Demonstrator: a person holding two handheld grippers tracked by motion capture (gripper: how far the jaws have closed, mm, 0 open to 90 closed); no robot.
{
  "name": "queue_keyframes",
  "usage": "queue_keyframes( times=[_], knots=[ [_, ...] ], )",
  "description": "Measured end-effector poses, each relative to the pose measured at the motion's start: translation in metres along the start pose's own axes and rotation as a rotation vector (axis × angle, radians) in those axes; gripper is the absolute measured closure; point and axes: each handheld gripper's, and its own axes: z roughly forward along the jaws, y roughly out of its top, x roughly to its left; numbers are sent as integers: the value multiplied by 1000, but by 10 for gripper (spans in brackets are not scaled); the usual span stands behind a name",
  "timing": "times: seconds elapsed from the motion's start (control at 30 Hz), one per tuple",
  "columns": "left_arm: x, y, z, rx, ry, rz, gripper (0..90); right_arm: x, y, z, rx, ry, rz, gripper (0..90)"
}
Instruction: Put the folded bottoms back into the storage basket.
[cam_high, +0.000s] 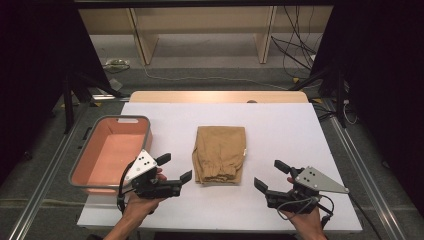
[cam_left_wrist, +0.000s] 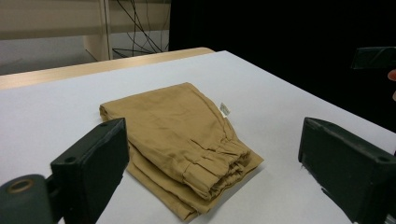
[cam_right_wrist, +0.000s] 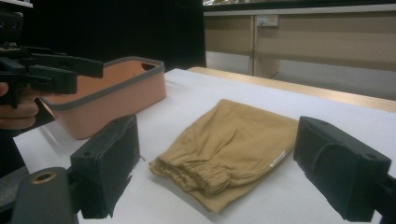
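On the bench, centre: the folded tan shorts (cam_high: 219, 154) lie flat, elastic waistband toward me, a small white label on the edge at 3 o'clock.
At 9 o'clock of the shorts: the pink basket (cam_high: 112, 152) stands near the bench's left edge, nothing visible inside it.
Left gripper (cam_high: 172, 168): I hold it between basket and shorts, jaws spread wide, nothing between them.
Right gripper (cam_high: 273, 175): at 4 o'clock of the shorts, well apart, jaws likewise wide and holding nothing.
Risk, top layer only: I judge that a shallow pinch at the waistband would lift one ply and let the fold fall open.
Risk, uneven lift: if my two grippers close at different depths, the bundle may sag and unroll on the way to the basket.
Risk, basket: my left gripper sits just beside the rim; a careless swing could nudge it off the edge.
Risk, drag: scraping low could rumple the white bench cover (cam_high: 280, 127).
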Motion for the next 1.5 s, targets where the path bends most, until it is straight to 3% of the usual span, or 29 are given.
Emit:
queue_keyframes(
  times=[0.43,0.87,1.07,1.33,1.37,1.5],
  knots=[
    [-3,-1,5,23,-10,8,86,-3,2,2,5,-32,-7,159],
    [-4,-1,12,40,-9,-2,85,-4,8,7,1,-29,-14,162],
    [-3,-2,20,60,-16,-40,84,-8,13,11,-2,-35,-26,165],
    [-1,-4,29,91,9,-81,89,-18,16,20,11,-36,-23,167],
    [1,-5,32,109,4,-126,89,-22,17,26,12,-20,-14,166],
    [4,-7,37,147,26,-157,91,-30,19,38,38,-17,-8,165]
  ],
)
